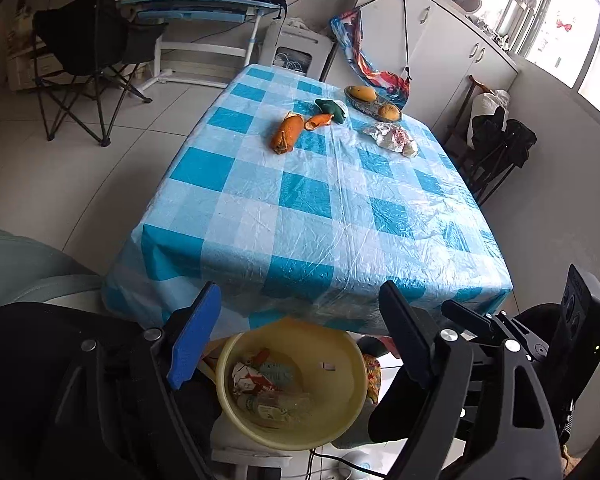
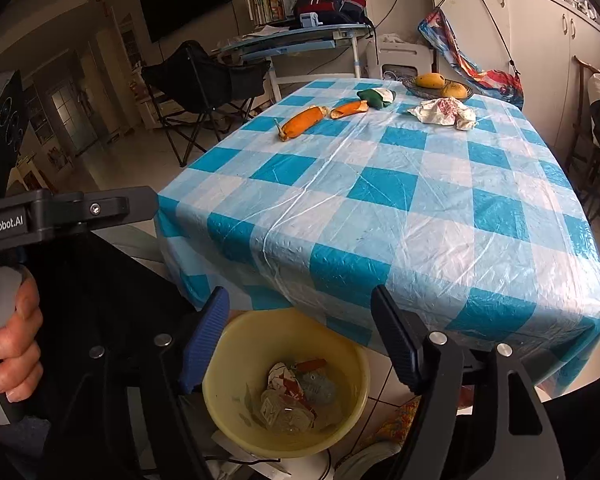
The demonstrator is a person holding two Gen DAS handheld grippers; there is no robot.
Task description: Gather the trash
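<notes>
Both grippers hang over a yellow basin (image 1: 340,360) (image 2: 252,344) that sits below the near edge of the blue-checked table (image 1: 300,220) (image 2: 380,220). Crumpled wrappers (image 1: 260,384) (image 2: 296,392) lie in the basin. My left gripper (image 1: 299,292) is open with nothing between its fingers. My right gripper (image 2: 299,294) is open and empty too. At the table's far end lie a large orange peel (image 1: 287,133) (image 2: 304,120), a smaller peel (image 1: 319,121) (image 2: 349,109), a green and white wrapper (image 1: 332,108) (image 2: 376,98) and crumpled paper (image 1: 390,138) (image 2: 444,111).
A dish with mangoes (image 1: 374,104) (image 2: 438,84) stands at the far right corner. A black folding chair (image 1: 88,40) (image 2: 204,80) and a desk (image 1: 196,4) stand beyond the table. White cabinets (image 1: 460,52) line the right wall. A hand (image 2: 12,340) grips the left gripper's handle.
</notes>
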